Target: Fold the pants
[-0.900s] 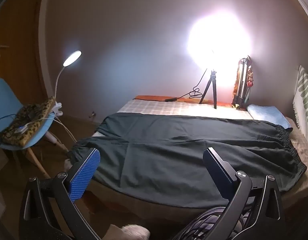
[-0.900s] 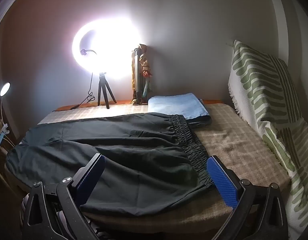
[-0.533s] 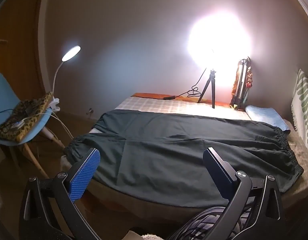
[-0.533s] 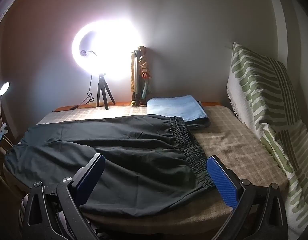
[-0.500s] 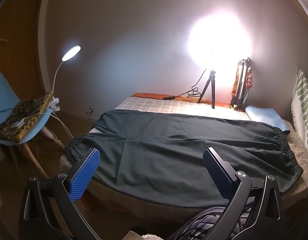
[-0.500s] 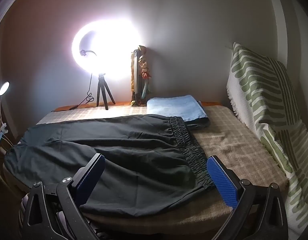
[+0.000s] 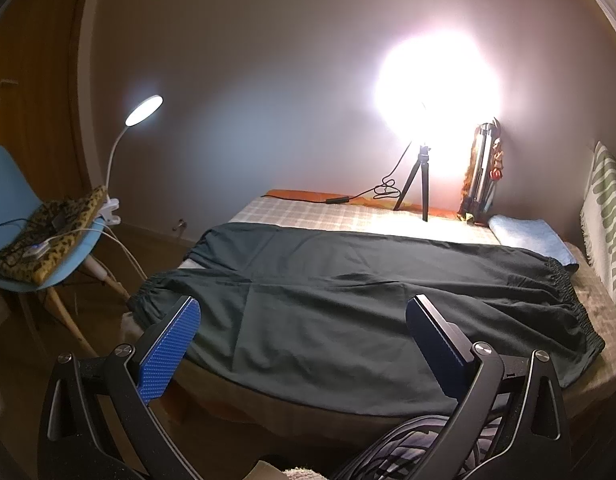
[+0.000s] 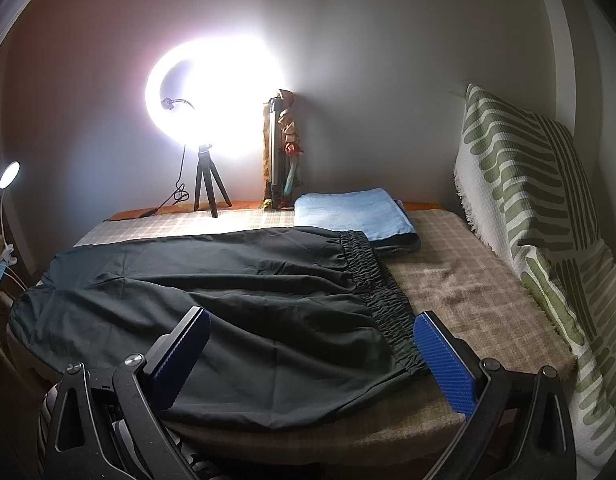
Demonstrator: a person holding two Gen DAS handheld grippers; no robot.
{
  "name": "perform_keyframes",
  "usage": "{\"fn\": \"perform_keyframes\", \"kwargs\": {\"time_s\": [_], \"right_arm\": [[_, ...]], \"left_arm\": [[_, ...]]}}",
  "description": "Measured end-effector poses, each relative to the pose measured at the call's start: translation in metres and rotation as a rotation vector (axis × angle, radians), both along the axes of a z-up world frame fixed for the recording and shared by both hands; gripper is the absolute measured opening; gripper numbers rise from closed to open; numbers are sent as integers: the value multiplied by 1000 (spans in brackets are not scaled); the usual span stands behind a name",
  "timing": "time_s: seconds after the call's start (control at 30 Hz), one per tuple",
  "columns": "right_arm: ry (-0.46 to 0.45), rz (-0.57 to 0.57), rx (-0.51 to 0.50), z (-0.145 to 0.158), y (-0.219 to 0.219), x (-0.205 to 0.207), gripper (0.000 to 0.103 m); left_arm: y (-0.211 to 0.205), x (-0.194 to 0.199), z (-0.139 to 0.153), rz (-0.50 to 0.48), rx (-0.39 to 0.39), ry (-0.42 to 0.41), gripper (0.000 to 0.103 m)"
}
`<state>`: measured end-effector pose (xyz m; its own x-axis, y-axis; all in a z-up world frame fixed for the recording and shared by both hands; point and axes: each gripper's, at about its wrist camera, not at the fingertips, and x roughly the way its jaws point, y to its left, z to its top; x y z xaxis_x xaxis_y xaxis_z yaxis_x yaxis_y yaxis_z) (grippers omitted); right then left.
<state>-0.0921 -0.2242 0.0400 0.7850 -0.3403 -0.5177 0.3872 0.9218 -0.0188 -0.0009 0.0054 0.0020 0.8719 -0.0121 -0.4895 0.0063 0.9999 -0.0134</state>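
Checked beige bed cover [image 7: 308, 216] under dark green elastic-waist pants [image 7: 367, 292], spread flat; left gripper [image 7: 304, 340] at 6 o'clock, jaws wide apart, holding nothing.

Right wrist: same pants [image 8: 228, 300], waistband at 3 o'clock; right gripper [image 8: 311, 354] gaping, unladen.

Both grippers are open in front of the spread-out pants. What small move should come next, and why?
Probably lower the right gripper onto the near waistband corner and the left gripper toward the near cuff: the pants lie flat and unfolded, and neither gripper holds fabric.
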Motion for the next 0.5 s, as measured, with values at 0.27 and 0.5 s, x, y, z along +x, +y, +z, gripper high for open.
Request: {"fn": "perform_keyframes", "kwargs": {"time_s": [0.27, 0.5], "right_arm": [[-1, 1, 1, -1, 0, -1, 103], [0, 0, 3, -1, 0, -1, 103]], "left_arm": [[1, -1, 0, 1, -3, -2, 102], [0, -2, 1, -2, 1, -1, 102]]}}
